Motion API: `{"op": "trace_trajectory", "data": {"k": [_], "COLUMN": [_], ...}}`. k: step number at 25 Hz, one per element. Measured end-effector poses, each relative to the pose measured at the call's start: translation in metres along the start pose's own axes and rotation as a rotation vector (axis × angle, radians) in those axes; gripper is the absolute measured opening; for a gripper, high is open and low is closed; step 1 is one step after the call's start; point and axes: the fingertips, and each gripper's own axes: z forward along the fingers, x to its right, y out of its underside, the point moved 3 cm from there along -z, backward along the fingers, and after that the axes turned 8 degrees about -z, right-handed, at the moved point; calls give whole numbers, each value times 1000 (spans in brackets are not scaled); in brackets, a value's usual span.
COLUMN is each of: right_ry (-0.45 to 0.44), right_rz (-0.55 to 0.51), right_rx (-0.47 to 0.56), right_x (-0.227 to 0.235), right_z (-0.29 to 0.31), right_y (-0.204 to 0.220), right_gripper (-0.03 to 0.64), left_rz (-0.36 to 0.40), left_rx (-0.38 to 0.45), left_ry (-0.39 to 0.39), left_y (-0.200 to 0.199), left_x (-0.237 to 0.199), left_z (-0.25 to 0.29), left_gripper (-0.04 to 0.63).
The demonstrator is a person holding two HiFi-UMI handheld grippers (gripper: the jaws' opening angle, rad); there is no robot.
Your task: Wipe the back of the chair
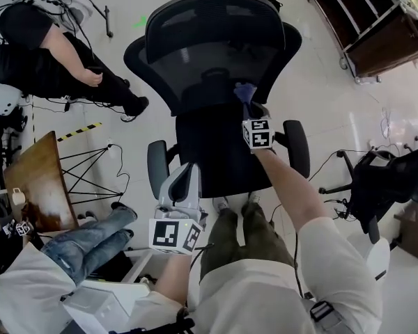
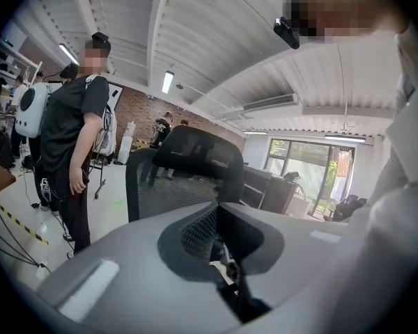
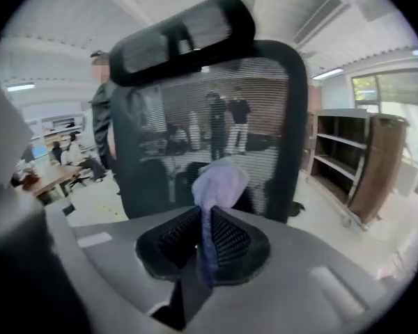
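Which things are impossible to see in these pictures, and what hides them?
Head view: whether the cloth touches the chair back; from above the gap is unreadable.
Head view: the chair's wheels, hidden under the seat.
Left gripper view: the chair's lower half, hidden behind the body of the left gripper.
Right gripper view: dirt on the chair back, too fine; the cloth in the right gripper covers part.

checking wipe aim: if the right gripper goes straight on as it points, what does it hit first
Probably the chair's mesh backrest, lower middle. The right gripper is shut on a pale cloth, whose bunched end would touch first. Depth is hard to judge.
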Motion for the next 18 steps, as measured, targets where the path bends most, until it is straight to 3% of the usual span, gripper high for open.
{"op": "trace_trajectory", "data": {"k": [2, 5, 9, 14, 18], "right_ry": [-135, -235, -293, -237, -9], "right_rz": [-58, -65, -93, -121, -18], "right_rx": [15, -8, -60, -99, -182], "right_x": [-85, -182, -240, -206, -82], "right_z": [17, 66, 158, 200, 160], "right_y": [7, 20, 25, 42, 81], "right_gripper": [40, 40, 40, 40, 40], "left_rz": [1, 17, 22, -23, -17], "left_rx": [7, 31, 36, -5, -3], "left_ry": [-17, -46, -112, -188, -151], "left_y": [1, 3, 11, 33, 29], "left_x": [-4, -18, -67, -127, -121], "left_z": [-10, -19, -4, -5, -12], "left_gripper": [57, 57, 57, 57, 57]}}
